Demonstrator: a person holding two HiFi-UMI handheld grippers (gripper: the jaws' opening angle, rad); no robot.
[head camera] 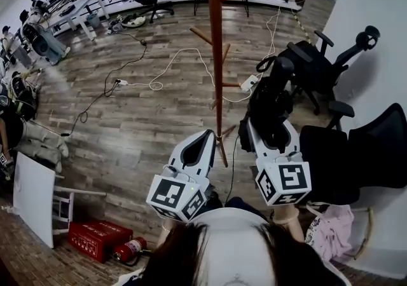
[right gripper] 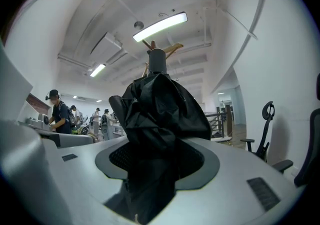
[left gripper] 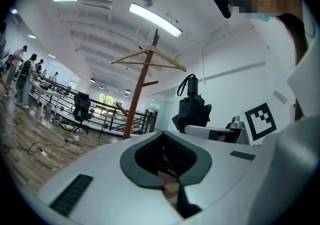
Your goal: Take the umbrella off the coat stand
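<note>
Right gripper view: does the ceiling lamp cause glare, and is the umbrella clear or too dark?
Right gripper view: the ceiling lamp is blown out white; the umbrella is backlit, nearly black, folds faint. Head view: even light, coat stand sharp, edges curved by the lens.

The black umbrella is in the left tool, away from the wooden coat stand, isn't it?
Not quite. The black umbrella is in the right tool, not the left tool. The right gripper view shows its jaws closed on the folded fabric. It is away from the wooden coat stand, just as you said.
</note>
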